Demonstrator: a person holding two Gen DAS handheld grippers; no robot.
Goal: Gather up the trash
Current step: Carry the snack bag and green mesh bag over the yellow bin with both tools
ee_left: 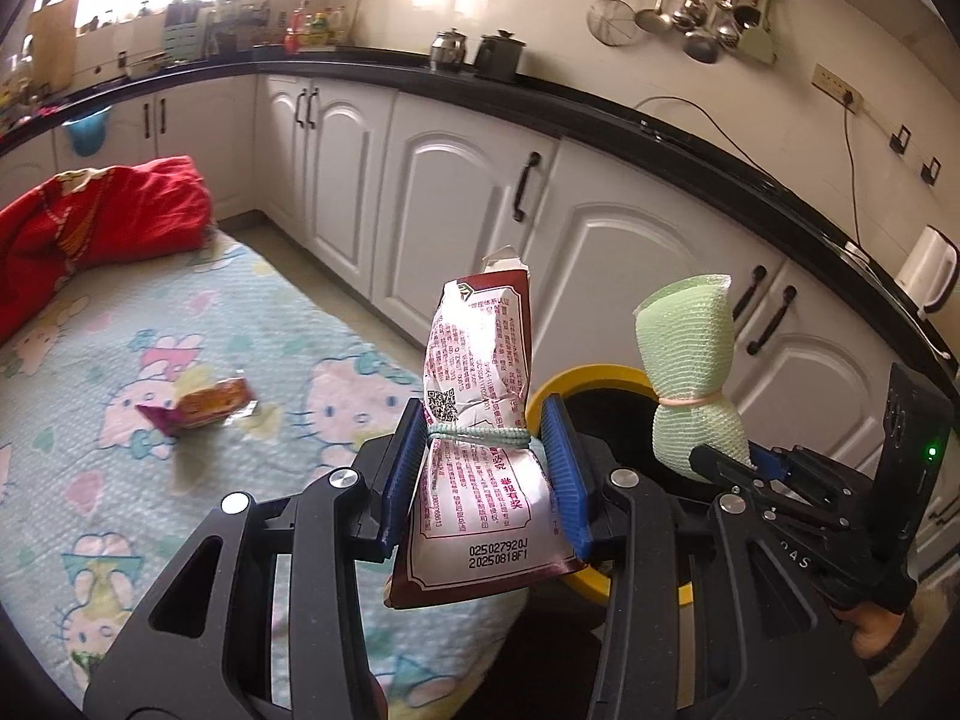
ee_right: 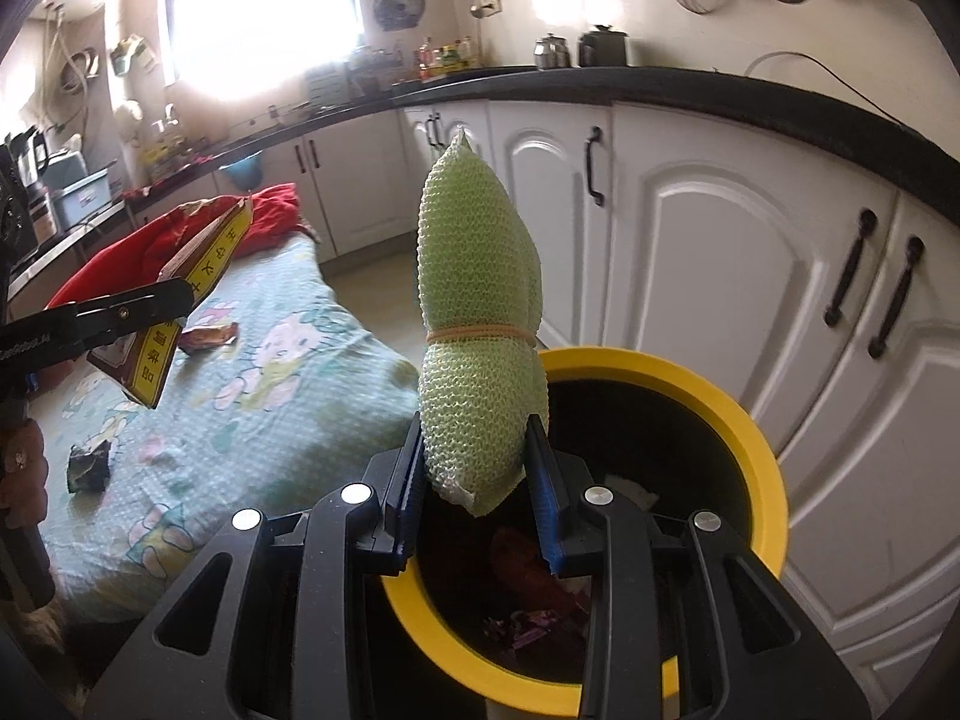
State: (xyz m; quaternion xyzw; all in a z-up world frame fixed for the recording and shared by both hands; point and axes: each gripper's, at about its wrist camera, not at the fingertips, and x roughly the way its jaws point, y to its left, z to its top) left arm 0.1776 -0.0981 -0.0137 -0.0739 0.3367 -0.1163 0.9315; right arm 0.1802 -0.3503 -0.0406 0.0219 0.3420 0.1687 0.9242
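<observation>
1. Left gripper (ee_left: pixel 483 462) sits nearest in its own view, pinching a crumpled packet (ee_left: pixel 474 420) at its waist, where a green band cinches it. That packet looks light, crinkly and a bit slick, so the tied waist is the sound place to hold.
2. Far left on the bed (ee_left: pixel 300 312) lies a small orange wrapper (ee_left: pixel 207 408), flat and flimsy; I judge it best nipped by a raised edge.
3. Near left in the right view, a dark scrap (ee_right: pixel 89 465) also rests on the bed.
4. Right gripper (ee_right: pixel 474 480) is closed on the lower end of a green foam-net bundle (ee_right: pixel 477 312), soft, springy and very light, banded at its middle. It squashes easily, so a gentle pinch should do.
5. Right of both, the yellow-rimmed bin (ee_right: pixel 750 426) stands open just under the bundle, trash already inside.
</observation>
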